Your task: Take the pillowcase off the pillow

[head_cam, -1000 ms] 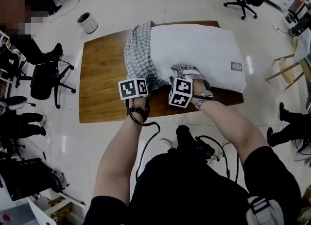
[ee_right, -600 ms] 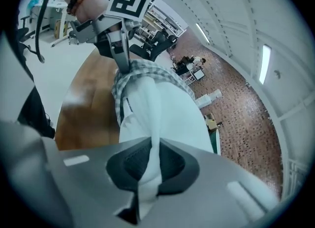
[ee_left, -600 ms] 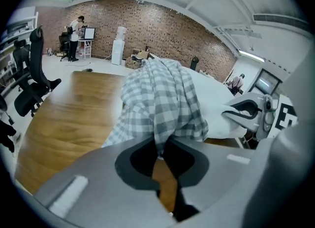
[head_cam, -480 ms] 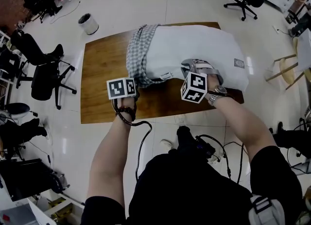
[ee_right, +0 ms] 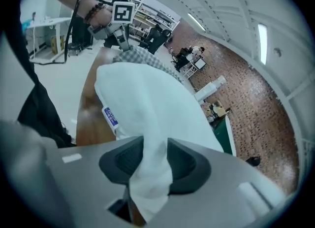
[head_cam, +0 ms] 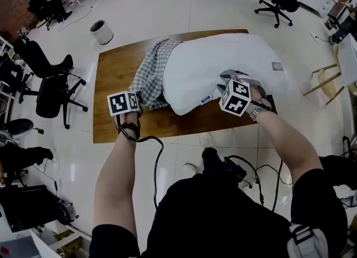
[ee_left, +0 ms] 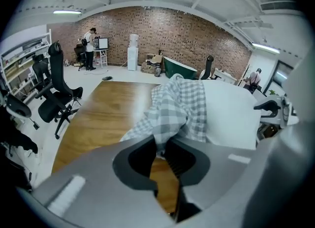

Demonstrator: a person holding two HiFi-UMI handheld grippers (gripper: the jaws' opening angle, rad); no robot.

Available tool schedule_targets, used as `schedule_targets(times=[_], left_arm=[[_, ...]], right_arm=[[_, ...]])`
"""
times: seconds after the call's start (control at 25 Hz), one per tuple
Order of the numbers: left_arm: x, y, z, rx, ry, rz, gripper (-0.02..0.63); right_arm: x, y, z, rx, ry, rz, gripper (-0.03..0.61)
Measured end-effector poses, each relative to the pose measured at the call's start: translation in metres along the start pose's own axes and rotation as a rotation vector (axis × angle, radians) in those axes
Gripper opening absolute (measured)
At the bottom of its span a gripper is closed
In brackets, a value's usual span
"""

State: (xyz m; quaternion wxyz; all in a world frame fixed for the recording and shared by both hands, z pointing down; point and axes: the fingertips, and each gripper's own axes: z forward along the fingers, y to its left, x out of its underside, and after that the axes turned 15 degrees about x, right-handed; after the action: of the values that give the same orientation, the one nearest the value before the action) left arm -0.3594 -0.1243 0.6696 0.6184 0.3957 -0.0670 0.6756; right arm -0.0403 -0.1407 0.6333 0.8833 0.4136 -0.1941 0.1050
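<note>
So the checked pillowcase is being pinched at its lower corner by the left tool, left of centre in the head view. It's being bunched over just the left end of the white pillow, which is lying across the wooden worktop in the upper middle of the frame. A fold of the pillow's near edge is being clamped by the right tool. Both tools' jaws have just been opening slightly, with cloth being gripped between them.
</note>
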Motion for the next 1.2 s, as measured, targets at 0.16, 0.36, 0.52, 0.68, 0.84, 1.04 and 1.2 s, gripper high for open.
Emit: schedule_targets(times=[0.16, 0.36, 0.52, 0.68, 0.84, 1.04, 1.2], left_arm=[[-0.004, 0.001, -0.008, -0.047, -0.015, 0.014, 0.144], [-0.012, -0.010, -0.022, -0.049, -0.046, 0.049, 0.147], [-0.020, -0.023, -0.029, -0.037, -0.054, 0.076, 0.147], [-0.032, -0.035, -0.027, -0.014, -0.053, 0.100, 0.147], [-0.047, -0.048, -0.023, 0.009, -0.044, 0.127, 0.147], [-0.075, -0.062, -0.014, 0.027, -0.027, 0.179, 0.155], [-0.101, -0.073, -0.005, 0.039, -0.009, 0.221, 0.163]], right_arm=[[-0.008, 0.005, -0.021, -0.149, 0.031, 0.095, 0.218], [-0.023, 0.007, -0.051, -0.212, 0.005, 0.177, 0.231], [-0.037, -0.008, -0.056, -0.190, -0.053, 0.237, 0.230], [-0.048, -0.021, -0.056, -0.178, -0.063, 0.240, 0.230], [-0.058, -0.036, -0.053, -0.171, -0.078, 0.223, 0.231], [-0.069, -0.055, -0.036, -0.192, -0.089, 0.224, 0.232], [-0.081, -0.074, -0.023, -0.216, -0.097, 0.230, 0.232]])
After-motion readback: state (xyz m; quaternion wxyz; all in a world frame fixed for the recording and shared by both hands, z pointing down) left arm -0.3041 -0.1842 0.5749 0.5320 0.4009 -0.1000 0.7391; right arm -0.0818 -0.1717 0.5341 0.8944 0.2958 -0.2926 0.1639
